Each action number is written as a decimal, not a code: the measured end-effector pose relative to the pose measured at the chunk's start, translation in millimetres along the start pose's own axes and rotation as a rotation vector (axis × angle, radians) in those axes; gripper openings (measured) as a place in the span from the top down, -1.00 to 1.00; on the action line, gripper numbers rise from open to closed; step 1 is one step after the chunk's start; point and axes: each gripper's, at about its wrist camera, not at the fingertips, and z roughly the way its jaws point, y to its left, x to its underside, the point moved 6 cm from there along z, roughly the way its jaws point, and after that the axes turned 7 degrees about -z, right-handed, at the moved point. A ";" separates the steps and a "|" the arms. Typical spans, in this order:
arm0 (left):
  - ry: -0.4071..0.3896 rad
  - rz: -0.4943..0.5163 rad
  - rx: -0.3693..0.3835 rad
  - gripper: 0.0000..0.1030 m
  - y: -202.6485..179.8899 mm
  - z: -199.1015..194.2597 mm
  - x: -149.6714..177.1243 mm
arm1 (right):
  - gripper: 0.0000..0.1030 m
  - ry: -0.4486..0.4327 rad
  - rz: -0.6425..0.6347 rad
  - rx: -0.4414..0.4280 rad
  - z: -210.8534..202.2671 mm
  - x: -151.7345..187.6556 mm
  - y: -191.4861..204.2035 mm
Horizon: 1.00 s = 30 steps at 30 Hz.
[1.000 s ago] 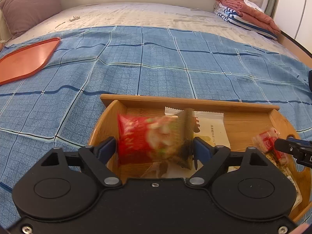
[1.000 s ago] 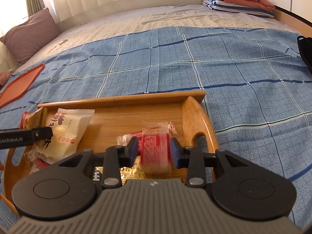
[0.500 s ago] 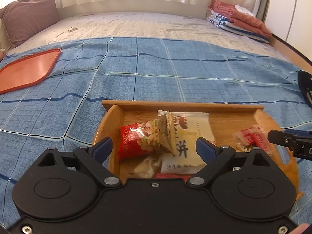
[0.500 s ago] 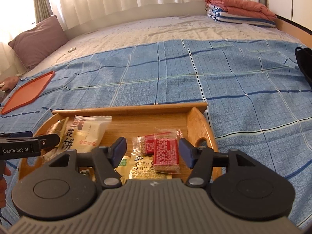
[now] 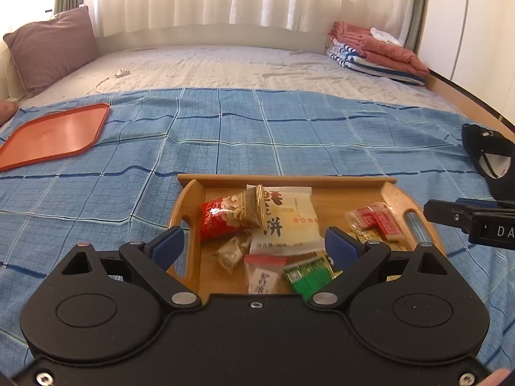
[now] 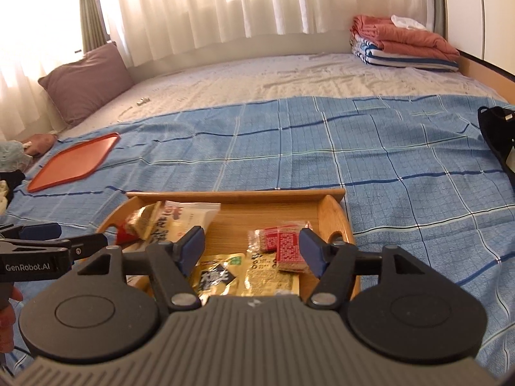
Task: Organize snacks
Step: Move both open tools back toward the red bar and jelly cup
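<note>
Both grippers, left point(image 5: 254, 243) and right point(image 6: 252, 247), hang empty with fingers spread over the tray point(image 5: 286, 180); ideally neither nudges the red packet point(image 5: 222, 217) at 10 o'clock.

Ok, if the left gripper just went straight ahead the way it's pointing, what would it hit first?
Probably the white snack packet in the wooden tray, between the open left gripper fingers; depth is unclear.

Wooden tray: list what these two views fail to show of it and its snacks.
- Near edge of the wooden tray: hidden in both wrist views by each gripper's own body.
- Green packet: lower part covered by the left gripper.
- Gold packets: bottoms cut off by the right gripper.
- Print on the white packet: too small to read.
</note>
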 end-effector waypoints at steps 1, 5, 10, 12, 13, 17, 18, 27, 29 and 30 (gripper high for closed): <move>-0.004 0.003 0.002 -0.83 -0.5 -7.1 2.4 | -0.47 -0.005 -0.002 -0.005 -5.4 0.9 1.9; -0.028 0.032 0.007 -0.84 -3.2 -36.3 11.9 | -0.49 -0.017 -0.026 -0.022 -26.4 5.8 10.4; -0.049 0.060 0.019 -0.85 -7.2 -71.4 24.9 | -0.55 -0.045 -0.052 -0.040 -54.3 11.0 19.9; -0.057 0.063 0.032 -0.85 -8.2 -83.5 31.6 | -0.55 -0.053 -0.052 -0.052 -63.7 15.3 22.3; -0.059 0.066 0.038 -0.85 -9.2 -89.5 35.1 | -0.55 -0.055 -0.052 -0.057 -67.8 17.6 23.3; -0.076 0.096 0.069 -0.87 -16.0 -110.2 48.4 | -0.56 -0.066 -0.073 -0.058 -82.2 28.0 26.5; -0.076 0.103 0.078 -0.87 -17.7 -114.5 52.2 | -0.58 -0.069 -0.081 -0.059 -85.4 30.9 27.7; -0.114 0.124 0.133 -0.88 -25.5 -146.1 83.0 | -0.63 -0.096 -0.166 -0.076 -107.6 57.6 38.8; -0.113 0.126 0.131 -0.88 -24.8 -147.0 88.4 | -0.63 -0.096 -0.175 -0.080 -110.3 65.2 40.6; -0.114 0.131 0.125 -0.89 -24.5 -147.6 92.0 | -0.63 -0.094 -0.182 -0.083 -110.4 69.3 41.3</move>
